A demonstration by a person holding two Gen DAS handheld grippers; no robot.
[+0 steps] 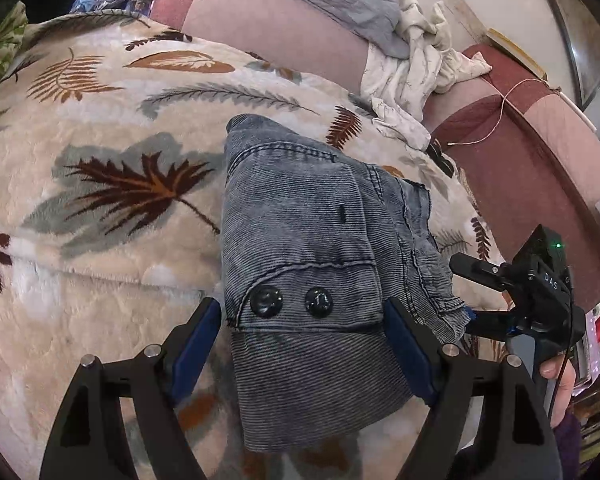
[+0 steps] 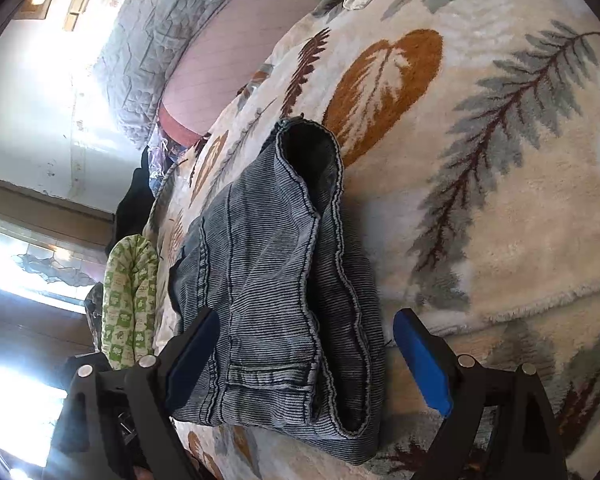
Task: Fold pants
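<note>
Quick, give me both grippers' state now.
Left gripper: open, pads astride the folded pants, gripping nothing.
Right gripper: open, pads astride the pants, holding nothing.

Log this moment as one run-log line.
task: fold pants | folded grey-blue corduroy pants on leaf-patterned plush blanket | left tool open, straddling pants | right tool open, straddling pants

Pants (image 1: 300, 216): grey-blue ribbed cloth, washed and matt, with raised stitched seams; two glossy black buttons (image 1: 292, 301). Blanket (image 1: 100, 200): cream plush pile, fuzzy, printed with leaves. Left gripper (image 1: 302, 344): matt black plastic arms, smooth blue pads, bright metal pins. Right gripper (image 2: 304, 360): same finish. Quilt (image 2: 148, 40): grey stitched cloth, creased.
</note>
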